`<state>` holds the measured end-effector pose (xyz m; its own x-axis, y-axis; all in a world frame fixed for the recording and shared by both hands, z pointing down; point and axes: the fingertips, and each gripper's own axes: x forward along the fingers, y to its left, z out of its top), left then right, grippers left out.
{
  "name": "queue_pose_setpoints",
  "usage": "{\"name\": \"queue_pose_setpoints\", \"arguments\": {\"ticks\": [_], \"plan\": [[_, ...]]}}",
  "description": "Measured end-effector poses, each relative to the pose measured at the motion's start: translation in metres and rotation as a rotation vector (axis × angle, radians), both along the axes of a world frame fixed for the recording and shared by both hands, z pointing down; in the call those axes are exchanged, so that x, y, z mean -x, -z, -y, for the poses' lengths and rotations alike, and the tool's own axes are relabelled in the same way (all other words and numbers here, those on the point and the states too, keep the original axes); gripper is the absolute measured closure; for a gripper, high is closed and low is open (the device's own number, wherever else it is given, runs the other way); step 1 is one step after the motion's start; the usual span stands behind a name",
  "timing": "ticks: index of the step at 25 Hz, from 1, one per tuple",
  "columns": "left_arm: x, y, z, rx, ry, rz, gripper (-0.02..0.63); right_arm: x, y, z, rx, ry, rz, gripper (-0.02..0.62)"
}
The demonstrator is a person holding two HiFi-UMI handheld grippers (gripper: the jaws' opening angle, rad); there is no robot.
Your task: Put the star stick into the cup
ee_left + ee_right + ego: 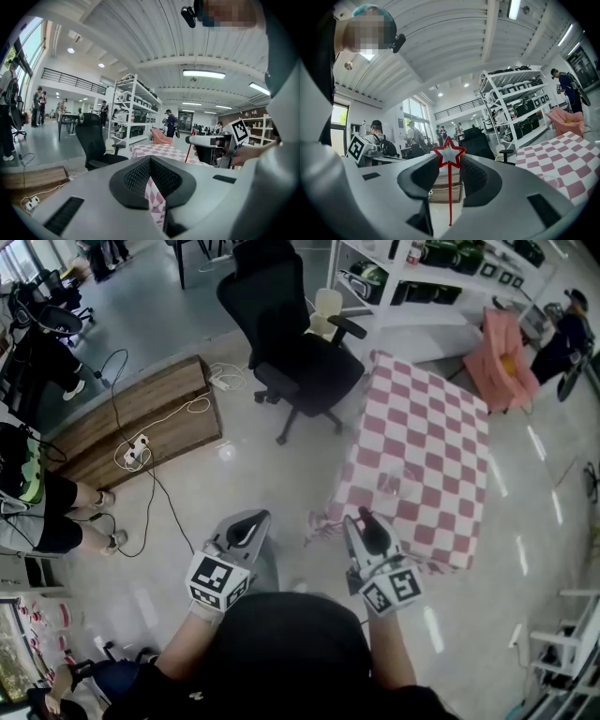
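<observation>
A red-rimmed star stick [449, 155] stands upright between the jaws of my right gripper [451, 160], its thin red shaft running down the gap. The pads press on the star's points. In the left gripper view the same stick [189, 149] shows at the right gripper's [211, 143] tip. My left gripper [150, 162] is shut at the tips with nothing in it. In the head view both grippers, left [246, 525] and right [367, 519], are held above the floor, short of the near edge of the pink checked table [427, 442]. A clear cup [388, 486] stands near that edge.
A black office chair [300, 343] stands at the table's far left corner. A wooden platform [141, 423] with a power strip and cables lies to the left. White shelves [422, 268] and a pink armchair [502, 357] are behind the table. A person [37, 507] sits at the far left.
</observation>
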<state>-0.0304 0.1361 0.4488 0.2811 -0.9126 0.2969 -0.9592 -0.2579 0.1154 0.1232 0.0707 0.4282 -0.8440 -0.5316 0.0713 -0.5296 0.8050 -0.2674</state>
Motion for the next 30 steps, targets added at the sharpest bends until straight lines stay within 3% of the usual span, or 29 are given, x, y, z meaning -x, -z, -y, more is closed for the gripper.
{"name": "queue_pose_setpoints", "arguments": {"ticks": [21,25,30], "plan": [[0.157,-0.012,0.192,0.003,-0.222,-0.055,0.565,0.142,0.002,0.168,-0.013,-0.232,-0.050,0.448],[0.168,-0.013,0.208,0.010,-0.247,-0.058,0.565,0.154,0.005,0.183,-0.017,-0.256,-0.043,0.448],[0.155,-0.014,0.226,0.024,-0.293,-0.066,0.565,0.148,0.012,0.196,-0.020,-0.287,-0.029,0.448]]}}
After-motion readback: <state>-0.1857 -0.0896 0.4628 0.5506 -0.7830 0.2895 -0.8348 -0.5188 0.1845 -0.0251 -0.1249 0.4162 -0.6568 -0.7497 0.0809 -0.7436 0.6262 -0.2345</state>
